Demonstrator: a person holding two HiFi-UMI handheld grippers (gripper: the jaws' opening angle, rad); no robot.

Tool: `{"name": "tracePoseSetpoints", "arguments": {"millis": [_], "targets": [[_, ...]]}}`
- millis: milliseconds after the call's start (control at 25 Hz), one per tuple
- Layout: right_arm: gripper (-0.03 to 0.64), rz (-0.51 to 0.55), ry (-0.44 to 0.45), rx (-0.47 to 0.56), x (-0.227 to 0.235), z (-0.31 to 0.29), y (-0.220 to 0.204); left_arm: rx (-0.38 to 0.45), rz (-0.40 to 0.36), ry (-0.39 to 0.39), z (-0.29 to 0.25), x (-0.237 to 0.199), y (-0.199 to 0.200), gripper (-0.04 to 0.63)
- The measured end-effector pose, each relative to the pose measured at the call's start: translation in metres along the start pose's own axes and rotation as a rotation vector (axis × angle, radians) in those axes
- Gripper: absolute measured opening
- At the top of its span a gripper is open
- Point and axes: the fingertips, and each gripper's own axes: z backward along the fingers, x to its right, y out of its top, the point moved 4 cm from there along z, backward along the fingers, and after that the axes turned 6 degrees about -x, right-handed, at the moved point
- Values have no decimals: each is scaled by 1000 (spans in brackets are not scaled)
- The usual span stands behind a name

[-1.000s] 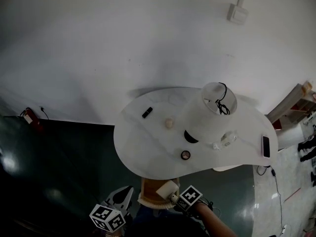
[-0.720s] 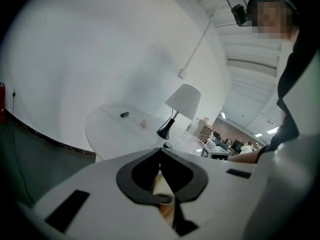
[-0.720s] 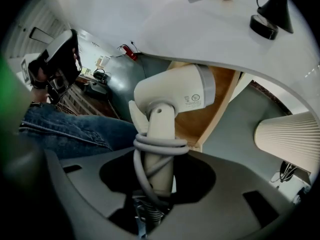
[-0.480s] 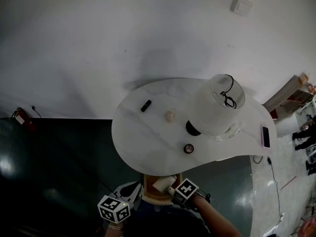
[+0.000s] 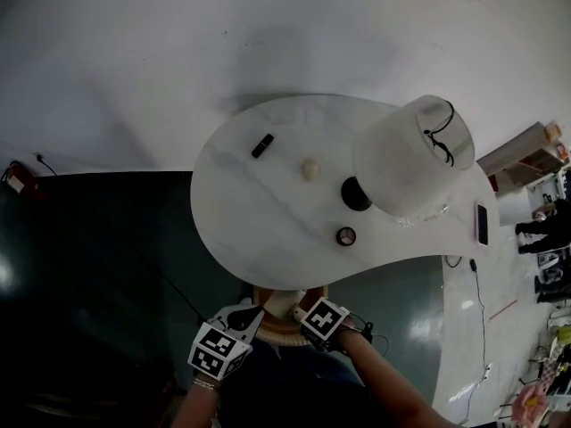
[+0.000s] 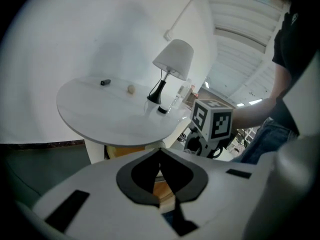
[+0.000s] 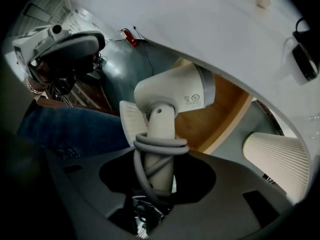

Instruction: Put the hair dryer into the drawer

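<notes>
Right gripper (image 7: 155, 181) is clamping the hair dryer (image 7: 172, 96) by its handle over the open drawer (image 7: 225, 115), lower centre in the head view, as the closed, empty left gripper (image 6: 160, 160) is dropping alongside, so lowering-in looks next

Head cam high, gripper views low.
Head looks steeply down on bench (image 5: 259, 212); both gripper views sit near its edge, sharing it.

White wall (image 5: 178, 43), dark floor (image 5: 89, 266), white table (image 5: 259, 212)
</notes>
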Motion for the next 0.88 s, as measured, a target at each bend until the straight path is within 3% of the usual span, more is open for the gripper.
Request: {"name": "tracePoseSetpoints", "arguments": {"millis": [120,280,440,880], "targets": [[184,18,1,-7,-5,-6,7,-67,-31,-7,-14,1,-9,15],[184,54,32,78,-13,-18,29,-122,-23,-37,-28,0,-16,15],[184,4,-6,92,-6,-24,33,-157,-29,-70,-37,1,-21,15],[184,8,-128,199,12,-47,60,-235,-49,-99,-59,-15,-42,15]]}}
